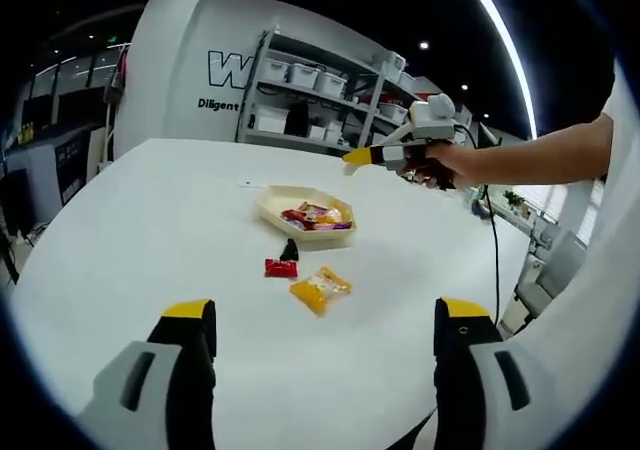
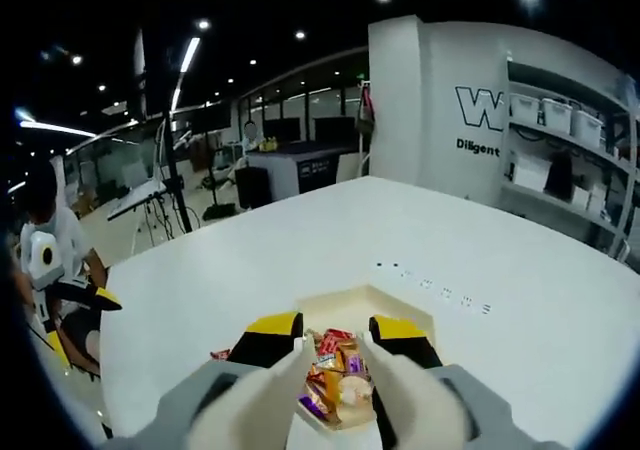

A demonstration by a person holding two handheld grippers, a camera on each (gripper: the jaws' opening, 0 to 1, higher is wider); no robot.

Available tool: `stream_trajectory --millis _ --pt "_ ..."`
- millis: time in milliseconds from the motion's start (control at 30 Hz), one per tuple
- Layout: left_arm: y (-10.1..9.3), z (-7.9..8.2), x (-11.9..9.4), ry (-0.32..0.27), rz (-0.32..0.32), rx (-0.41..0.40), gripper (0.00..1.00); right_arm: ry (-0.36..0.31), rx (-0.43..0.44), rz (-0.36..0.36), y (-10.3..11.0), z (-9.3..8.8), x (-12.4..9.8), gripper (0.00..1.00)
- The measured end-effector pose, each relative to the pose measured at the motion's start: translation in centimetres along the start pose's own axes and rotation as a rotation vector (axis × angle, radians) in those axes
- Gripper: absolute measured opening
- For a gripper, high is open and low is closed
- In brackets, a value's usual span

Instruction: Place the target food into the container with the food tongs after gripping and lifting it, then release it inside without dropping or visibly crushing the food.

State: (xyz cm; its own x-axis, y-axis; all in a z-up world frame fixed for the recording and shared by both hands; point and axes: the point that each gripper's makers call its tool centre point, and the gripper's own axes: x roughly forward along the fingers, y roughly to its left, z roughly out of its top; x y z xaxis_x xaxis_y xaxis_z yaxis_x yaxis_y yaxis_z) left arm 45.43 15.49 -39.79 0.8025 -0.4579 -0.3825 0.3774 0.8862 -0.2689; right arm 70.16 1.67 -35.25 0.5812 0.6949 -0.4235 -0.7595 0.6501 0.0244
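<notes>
Yellow-tipped black jaws of my left gripper [image 1: 325, 335] rise nearest in the left gripper view, spread wide with nothing between them; I judge I hold it back and released so it stays clear of the work. Beyond them, on the round white table [image 1: 150, 240], lie a yellow-orange snack packet [image 1: 321, 290], a small red packet [image 1: 280, 268] and a little dark item [image 1: 289, 250] touching it, all just outside the shallow cream-coloured tray [image 1: 272, 202], which already holds several colourful wrapped snacks [image 1: 315, 217]. Those loose pieces sit near the tray, I think, so each trip is short. Above and beyond the tray a person's hand carries my right gripper [image 1: 352, 157], its yellow tip pointing toward the tray. Grey shelving with white bins [image 1: 310, 95] stands behind.

In the right gripper view, pale cream food tongs [image 2: 335, 395] run forward between the yellow-capped jaws of the right gripper [image 2: 335, 332], which are clenched on the tong arms. The tips hang right over the tray [image 2: 335, 305] and the wrapped snacks [image 2: 332, 370] inside. Whether a piece is pinched in the tips I cannot tell. My left gripper [image 2: 60, 280] shows at the far left, well apart.
</notes>
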Motion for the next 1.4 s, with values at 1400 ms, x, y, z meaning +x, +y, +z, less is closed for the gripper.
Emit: stream_trajectory --millis 1400 --pt "-1.0 -0.8 -0.2 0.023 0.003 0.068 0.96 0.128 0.026 0.213 10.3 -8.1 -0.2 0.22"
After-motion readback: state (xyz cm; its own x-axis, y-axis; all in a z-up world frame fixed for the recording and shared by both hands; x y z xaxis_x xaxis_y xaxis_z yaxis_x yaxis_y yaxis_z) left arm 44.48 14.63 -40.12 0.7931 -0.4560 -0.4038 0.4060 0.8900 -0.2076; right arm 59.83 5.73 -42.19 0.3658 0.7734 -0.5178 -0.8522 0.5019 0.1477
